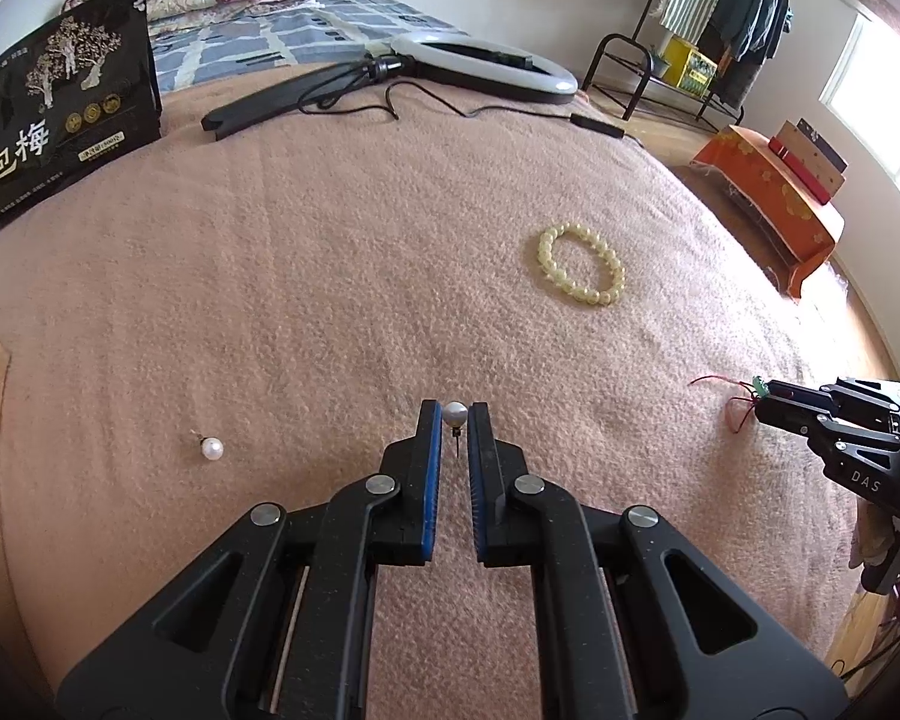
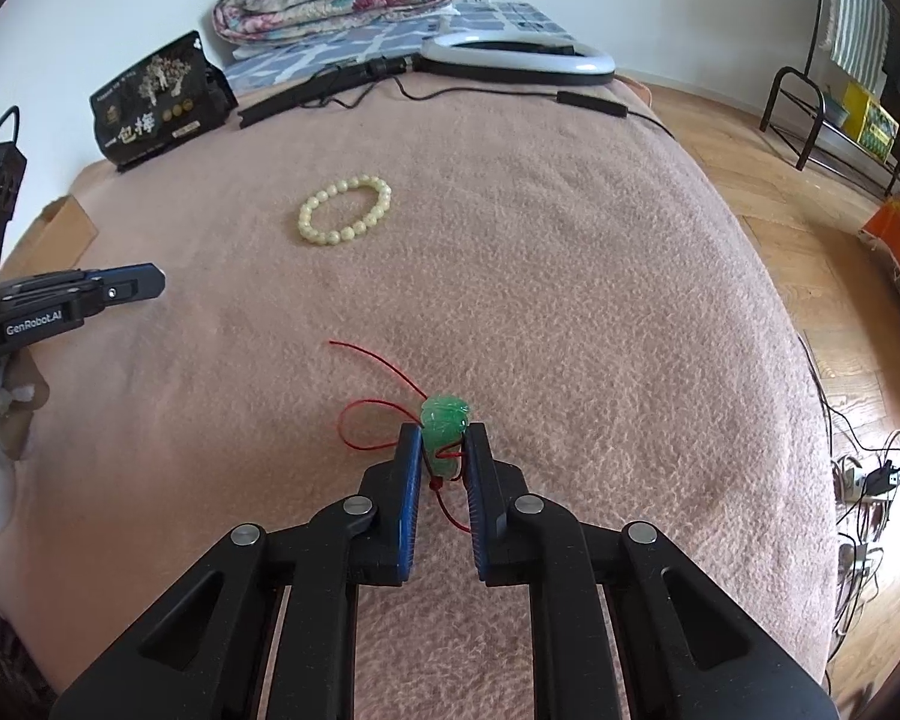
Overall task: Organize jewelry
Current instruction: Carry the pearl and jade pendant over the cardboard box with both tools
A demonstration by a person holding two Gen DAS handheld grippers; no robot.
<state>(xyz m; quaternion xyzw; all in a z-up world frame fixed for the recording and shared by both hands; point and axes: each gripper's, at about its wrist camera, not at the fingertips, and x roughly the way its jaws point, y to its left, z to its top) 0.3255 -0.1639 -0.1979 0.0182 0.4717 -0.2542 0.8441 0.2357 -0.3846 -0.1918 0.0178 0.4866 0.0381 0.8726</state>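
1. Far left of the left wrist view, a loose white pearl stud earring (image 1: 212, 448) lies on the pink fuzzy blanket (image 1: 306, 276), untouched and well apart from everything else.

2. At the centre of that view, the left gripper (image 1: 455, 420) has its blue-padded fingers closed on a second white pearl stud earring (image 1: 454, 414). The pearl sits at the fingertips and its thin post points down between them.

3. Further right and farther back, a pale yellow beaded bracelet (image 1: 581, 264) rests in a ring on the blanket, not yet handled.

4. To the right, the right gripper (image 2: 444, 438) is clamped on a green carved jade pendant (image 2: 444, 429) at the blanket surface. The pendant's red cord (image 2: 378, 414) trails in loops to the left; whether the pendant is lifted cannot be told.

5. At the far edge of the bed stand a black printed box (image 1: 60, 120) and a white ring light (image 1: 486, 63).

6. Judged from this, the task looks early: two pieces are gripped, two lie loose, and no sorted group or jewelry container is visible.
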